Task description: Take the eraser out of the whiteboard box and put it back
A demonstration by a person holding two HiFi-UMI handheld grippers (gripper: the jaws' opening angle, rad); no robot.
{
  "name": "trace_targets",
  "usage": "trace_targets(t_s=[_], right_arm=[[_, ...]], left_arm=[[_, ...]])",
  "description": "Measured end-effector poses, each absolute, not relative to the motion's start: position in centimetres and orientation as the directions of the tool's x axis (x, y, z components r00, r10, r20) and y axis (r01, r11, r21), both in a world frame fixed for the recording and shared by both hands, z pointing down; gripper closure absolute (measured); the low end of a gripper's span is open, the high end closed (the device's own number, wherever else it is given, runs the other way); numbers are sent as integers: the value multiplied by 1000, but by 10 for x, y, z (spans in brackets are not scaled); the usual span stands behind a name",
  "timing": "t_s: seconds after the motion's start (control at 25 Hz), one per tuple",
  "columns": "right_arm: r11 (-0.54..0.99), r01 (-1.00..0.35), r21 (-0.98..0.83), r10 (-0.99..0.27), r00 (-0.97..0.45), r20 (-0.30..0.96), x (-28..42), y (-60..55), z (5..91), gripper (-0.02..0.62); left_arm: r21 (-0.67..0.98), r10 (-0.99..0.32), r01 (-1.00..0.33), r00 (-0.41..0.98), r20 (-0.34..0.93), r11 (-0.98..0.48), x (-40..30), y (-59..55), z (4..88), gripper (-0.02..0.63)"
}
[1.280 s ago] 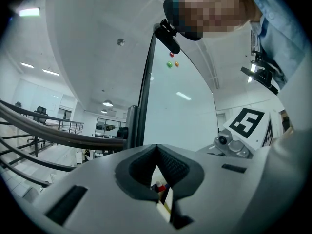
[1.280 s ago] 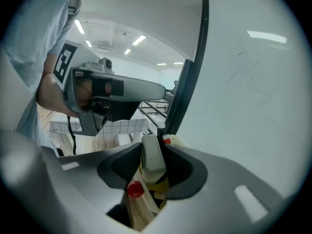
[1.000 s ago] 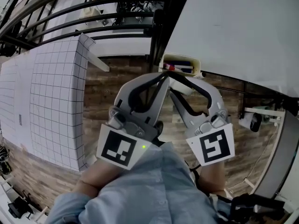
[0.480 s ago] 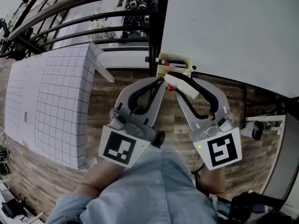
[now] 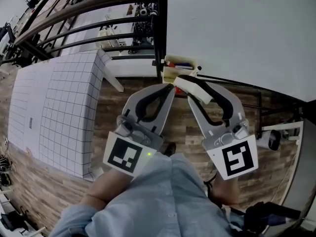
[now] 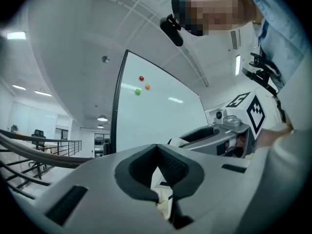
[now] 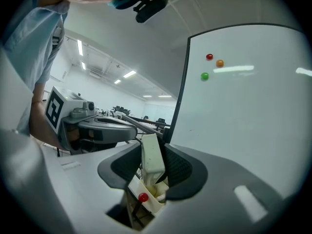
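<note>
The cream whiteboard box [image 5: 179, 67] hangs at the whiteboard's [image 5: 237, 33] lower left corner with markers inside it. My right gripper [image 5: 189, 85] is shut on the pale eraser [image 5: 193, 89], which it holds edgewise just in front of and slightly above the box. In the right gripper view the eraser [image 7: 151, 155] stands upright between the pads, over the box [image 7: 155, 199] and a red-capped marker [image 7: 143, 197]. My left gripper [image 5: 168, 87] is shut with nothing in it, its tips close beside the box's left end. The box [image 6: 164, 191] shows past its jaws.
A large gridded white panel [image 5: 59, 107] lies tilted at the left above the wood floor [image 5: 123, 95]. Dark railings [image 5: 89, 9] run behind it. Three small magnets [image 7: 209, 65] sit on the whiteboard. A small camera [image 5: 270, 139] on a stand is at the right.
Both grippers have risen and moved forward toward the whiteboard. The eraser, still in the right gripper, now sits right at the box instead of well short of it.
</note>
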State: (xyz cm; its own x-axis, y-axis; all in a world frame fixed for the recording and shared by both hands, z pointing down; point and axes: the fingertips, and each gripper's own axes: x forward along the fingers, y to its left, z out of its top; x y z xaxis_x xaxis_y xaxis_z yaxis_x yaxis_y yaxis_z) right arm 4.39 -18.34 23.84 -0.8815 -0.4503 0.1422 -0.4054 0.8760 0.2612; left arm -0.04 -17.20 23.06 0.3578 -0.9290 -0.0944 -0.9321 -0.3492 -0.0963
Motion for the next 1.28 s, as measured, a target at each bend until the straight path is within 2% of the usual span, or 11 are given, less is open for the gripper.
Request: trace_targets(t_s=[0.64,1.28], right_arm=[[872,-411,266,-456,-879,139,44,-194,240,453],[877,-396,274,-459,-859,228,16,-214,264,453]], left_arm=[[-115,-933,-937,342,-110,-330,-4,-182,226,607],[-77,-934,-937,346,-90,-340,-29,-201,237,607]])
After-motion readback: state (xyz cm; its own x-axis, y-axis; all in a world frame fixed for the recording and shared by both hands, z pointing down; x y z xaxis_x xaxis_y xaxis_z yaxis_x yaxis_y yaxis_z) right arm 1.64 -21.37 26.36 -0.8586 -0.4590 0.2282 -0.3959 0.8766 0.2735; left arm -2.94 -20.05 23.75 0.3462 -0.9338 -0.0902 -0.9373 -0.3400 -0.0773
